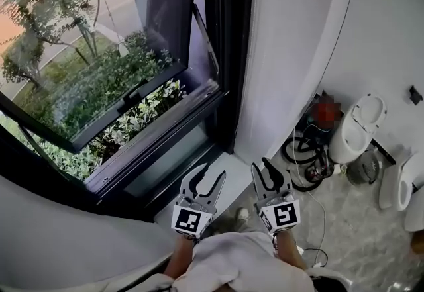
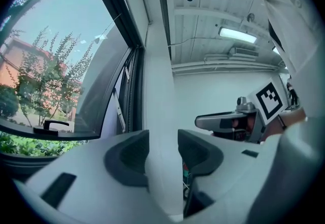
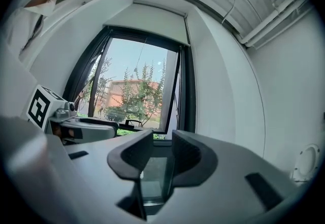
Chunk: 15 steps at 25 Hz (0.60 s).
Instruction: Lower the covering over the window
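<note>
A dark-framed window (image 1: 228, 52) has its sash (image 1: 126, 102) swung outward over green shrubs. In the right gripper view the window (image 3: 137, 91) shows uncovered glass, and a white box (image 3: 152, 17) runs across its top. A thin cord with a small white pull (image 1: 122, 50) hangs in front of the glass. My left gripper (image 1: 212, 175) and right gripper (image 1: 262, 171) are side by side just short of the sill, both pointing at the window. Both are open with nothing between the jaws. The left gripper (image 2: 163, 149) faces the white wall edge; the right gripper (image 3: 162, 149) faces the lower glass.
A white wall pillar (image 1: 291, 52) stands right of the window. On the floor at the right are white sanitary fixtures (image 1: 358, 128) and coiled cables (image 1: 305, 151). The pale sill (image 1: 225, 165) lies under the grippers. The person's white garment (image 1: 245, 264) fills the bottom edge.
</note>
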Each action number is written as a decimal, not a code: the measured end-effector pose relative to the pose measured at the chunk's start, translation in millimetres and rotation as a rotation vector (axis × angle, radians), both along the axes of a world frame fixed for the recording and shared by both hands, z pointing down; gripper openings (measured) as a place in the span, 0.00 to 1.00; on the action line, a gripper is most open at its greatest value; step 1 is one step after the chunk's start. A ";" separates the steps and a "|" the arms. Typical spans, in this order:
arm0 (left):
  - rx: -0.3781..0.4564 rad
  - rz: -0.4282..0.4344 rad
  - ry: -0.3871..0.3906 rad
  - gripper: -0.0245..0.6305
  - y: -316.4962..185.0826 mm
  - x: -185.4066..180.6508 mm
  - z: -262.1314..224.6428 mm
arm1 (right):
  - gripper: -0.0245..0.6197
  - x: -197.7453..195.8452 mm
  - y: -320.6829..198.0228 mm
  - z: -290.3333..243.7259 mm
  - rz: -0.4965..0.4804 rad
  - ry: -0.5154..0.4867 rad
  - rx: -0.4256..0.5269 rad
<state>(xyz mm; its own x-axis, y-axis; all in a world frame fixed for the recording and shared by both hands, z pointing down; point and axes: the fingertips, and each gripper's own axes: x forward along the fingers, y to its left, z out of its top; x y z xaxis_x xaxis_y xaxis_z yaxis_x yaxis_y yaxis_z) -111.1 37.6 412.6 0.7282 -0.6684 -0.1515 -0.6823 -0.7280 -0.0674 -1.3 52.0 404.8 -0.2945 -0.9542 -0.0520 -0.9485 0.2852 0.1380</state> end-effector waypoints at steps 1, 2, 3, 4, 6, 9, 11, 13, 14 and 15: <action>-0.003 -0.003 0.001 0.32 -5.2 3.3 0.3 | 0.21 3.2 -5.8 0.9 -0.003 0.000 -0.002; -0.004 -0.006 0.000 0.32 -10.5 6.4 0.8 | 0.21 6.4 -11.7 2.5 -0.005 -0.001 -0.004; -0.004 -0.009 -0.001 0.31 -15.9 9.4 1.5 | 0.21 9.7 -17.3 4.5 -0.005 -0.004 -0.007; -0.005 -0.012 -0.004 0.31 -21.5 12.4 2.7 | 0.21 12.9 -22.9 6.3 -0.006 -0.006 -0.010; -0.009 -0.016 -0.016 0.31 -32.8 18.4 7.0 | 0.21 18.8 -34.0 6.8 -0.011 -0.002 -0.014; -0.014 -0.018 -0.019 0.30 -48.7 30.0 6.9 | 0.21 27.9 -49.5 8.8 -0.017 0.000 -0.024; -0.012 -0.016 -0.015 0.30 -57.9 38.1 5.7 | 0.21 33.6 -58.8 10.8 -0.021 -0.008 -0.029; -0.016 -0.016 -0.020 0.30 -66.6 45.8 6.5 | 0.21 39.4 -67.9 12.2 -0.025 -0.014 -0.032; -0.017 -0.017 -0.024 0.29 -71.0 49.6 6.9 | 0.21 42.5 -72.4 12.9 -0.028 -0.013 -0.035; -0.018 -0.018 -0.027 0.29 -75.2 53.5 7.0 | 0.21 45.6 -76.8 13.2 -0.030 -0.013 -0.037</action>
<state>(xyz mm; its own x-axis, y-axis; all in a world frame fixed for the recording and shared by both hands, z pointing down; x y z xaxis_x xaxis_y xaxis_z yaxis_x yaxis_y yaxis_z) -57.6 -37.6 419.6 0.7195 -0.6841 -0.1197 -0.6936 -0.7166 -0.0734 44.3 -24.8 418.0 -0.3229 -0.9462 -0.0210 -0.9410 0.3185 0.1146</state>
